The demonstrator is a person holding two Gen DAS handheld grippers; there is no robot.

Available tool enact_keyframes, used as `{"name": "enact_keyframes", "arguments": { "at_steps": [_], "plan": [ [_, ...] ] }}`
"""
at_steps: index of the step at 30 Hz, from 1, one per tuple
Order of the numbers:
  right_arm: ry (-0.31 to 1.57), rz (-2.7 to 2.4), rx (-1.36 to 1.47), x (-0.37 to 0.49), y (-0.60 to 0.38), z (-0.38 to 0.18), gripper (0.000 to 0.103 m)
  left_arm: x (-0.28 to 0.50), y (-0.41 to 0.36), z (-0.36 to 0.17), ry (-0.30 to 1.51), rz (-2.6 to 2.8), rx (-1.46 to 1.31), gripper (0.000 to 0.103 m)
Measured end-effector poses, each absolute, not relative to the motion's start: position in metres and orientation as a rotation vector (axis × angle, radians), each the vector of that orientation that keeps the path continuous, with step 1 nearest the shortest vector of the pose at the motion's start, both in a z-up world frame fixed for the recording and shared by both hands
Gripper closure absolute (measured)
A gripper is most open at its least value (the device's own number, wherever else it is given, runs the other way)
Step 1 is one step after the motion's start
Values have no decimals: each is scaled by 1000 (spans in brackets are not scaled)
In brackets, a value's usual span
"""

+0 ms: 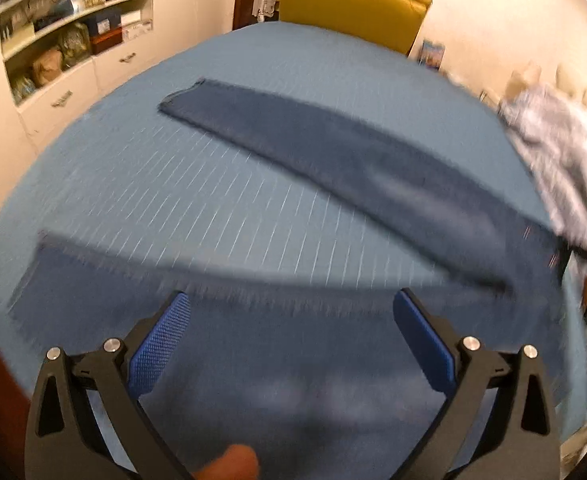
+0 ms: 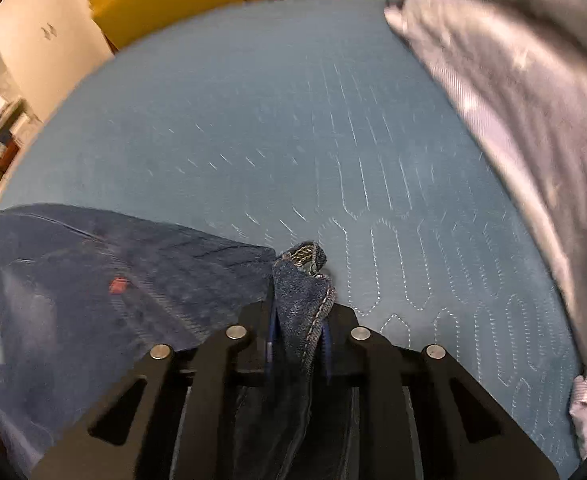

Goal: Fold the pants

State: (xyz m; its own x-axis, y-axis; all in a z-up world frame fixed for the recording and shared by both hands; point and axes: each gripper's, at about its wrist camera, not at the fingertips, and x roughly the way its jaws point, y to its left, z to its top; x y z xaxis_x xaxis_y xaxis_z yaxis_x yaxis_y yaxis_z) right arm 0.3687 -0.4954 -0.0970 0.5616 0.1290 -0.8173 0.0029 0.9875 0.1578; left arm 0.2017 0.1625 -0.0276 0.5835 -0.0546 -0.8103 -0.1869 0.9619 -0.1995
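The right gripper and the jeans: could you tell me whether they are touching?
Touching. The right wrist view shows the right gripper closed on a bunched edge of the jeans, denim pinched between its fingers.

A blue quilted bedcover (image 1: 221, 176) with pale stitched lines spreads ahead of the left tool. Beyond its far edge stands a yellow headboard (image 1: 349, 4). Far off to the left tool's left, white shelves (image 1: 73, 28) hold boxes and bundled items, with drawers (image 1: 61, 98) beneath. To the right of the right tool, a pale grey crumpled fabric (image 2: 525, 112) lies on the bedcover's edge. A small blue picture (image 1: 432, 54) leans on the wall beside the headboard.
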Motion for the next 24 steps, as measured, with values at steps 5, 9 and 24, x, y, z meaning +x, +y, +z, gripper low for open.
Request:
{"name": "enact_keyframes", "arguments": {
  "at_steps": [5,9,24],
  "plan": [
    [863,169,100,293,-467,-40,86,276,204,-23,930,-6,-485,11],
    [798,239,123,216,-446,-8,86,324,233,-33,939,-45,-624,19],
    [869,247,232,67,-411,-24,86,413,330,-152,942,-27,-1176,64]
  ]
}}
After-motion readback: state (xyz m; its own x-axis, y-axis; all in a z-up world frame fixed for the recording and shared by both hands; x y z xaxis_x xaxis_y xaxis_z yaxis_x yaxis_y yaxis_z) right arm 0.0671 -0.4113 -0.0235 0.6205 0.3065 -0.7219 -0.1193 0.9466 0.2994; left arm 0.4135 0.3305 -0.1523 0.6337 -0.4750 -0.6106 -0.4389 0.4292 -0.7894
